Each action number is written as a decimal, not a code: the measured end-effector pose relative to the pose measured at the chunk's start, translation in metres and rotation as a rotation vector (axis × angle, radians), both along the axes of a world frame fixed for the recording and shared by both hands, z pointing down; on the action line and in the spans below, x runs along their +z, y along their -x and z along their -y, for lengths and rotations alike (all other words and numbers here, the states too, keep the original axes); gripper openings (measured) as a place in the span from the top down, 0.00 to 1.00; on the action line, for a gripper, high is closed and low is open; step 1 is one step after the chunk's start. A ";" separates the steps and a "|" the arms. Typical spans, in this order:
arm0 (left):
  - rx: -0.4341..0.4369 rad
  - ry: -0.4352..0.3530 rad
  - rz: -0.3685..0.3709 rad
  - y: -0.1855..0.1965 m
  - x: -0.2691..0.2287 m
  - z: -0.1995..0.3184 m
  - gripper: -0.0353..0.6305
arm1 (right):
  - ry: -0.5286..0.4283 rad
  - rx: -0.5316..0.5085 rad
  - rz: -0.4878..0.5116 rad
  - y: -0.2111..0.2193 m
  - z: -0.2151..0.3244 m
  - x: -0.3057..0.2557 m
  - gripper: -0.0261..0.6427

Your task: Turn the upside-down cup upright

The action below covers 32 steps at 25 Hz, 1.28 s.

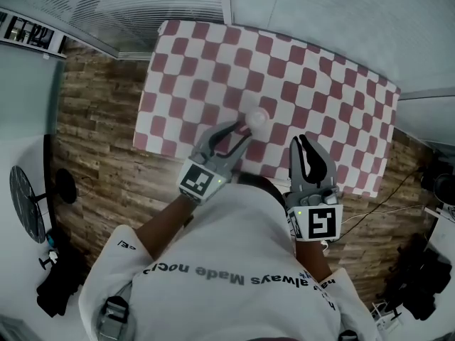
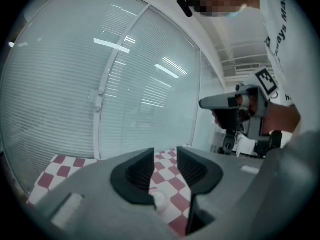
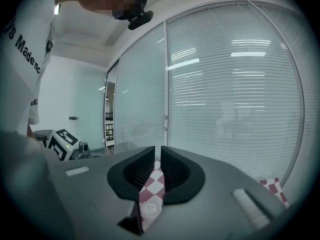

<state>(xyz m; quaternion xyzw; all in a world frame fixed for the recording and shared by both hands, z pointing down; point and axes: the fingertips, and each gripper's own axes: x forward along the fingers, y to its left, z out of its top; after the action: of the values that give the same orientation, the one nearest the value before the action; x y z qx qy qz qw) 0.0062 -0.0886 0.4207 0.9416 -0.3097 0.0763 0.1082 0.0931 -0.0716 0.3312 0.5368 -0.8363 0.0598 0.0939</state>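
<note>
Left tongs (image 1: 242, 128) parted beside white cup (image 1: 257, 117), right tongs (image 1: 301, 140) closed, empty

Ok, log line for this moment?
left gripper: open, tips beside small white cup | right gripper: shut, empty | cup: on red-and-white checked tablecloth, ungripped

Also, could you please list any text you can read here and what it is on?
"always Made": white shirt, printed upside down here; further words cut off.
Small sleeve print: too small to read.
Both marker cubes: square patterns only, no words.
</note>
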 end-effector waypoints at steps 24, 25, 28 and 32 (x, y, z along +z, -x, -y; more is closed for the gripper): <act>0.009 0.061 0.135 -0.007 0.234 0.004 0.73 | 0.103 -0.011 0.006 0.006 -0.006 0.069 0.90; 0.006 0.058 0.138 -0.007 0.238 0.005 0.73 | 0.108 -0.011 0.005 0.006 -0.007 0.072 0.90; -0.003 0.050 0.136 -0.007 0.248 0.005 0.74 | 0.120 -0.016 0.004 0.007 -0.009 0.079 0.90; -0.010 0.010 0.113 -0.010 0.257 0.006 0.77 | 0.148 -0.021 0.005 0.005 -0.013 0.093 0.90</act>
<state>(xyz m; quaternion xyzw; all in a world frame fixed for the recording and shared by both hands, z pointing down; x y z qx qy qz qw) 0.0158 -0.0951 0.6773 0.9337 -0.3195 0.1305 0.0957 0.0878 -0.0586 0.4246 0.5195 -0.8354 0.1218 0.1318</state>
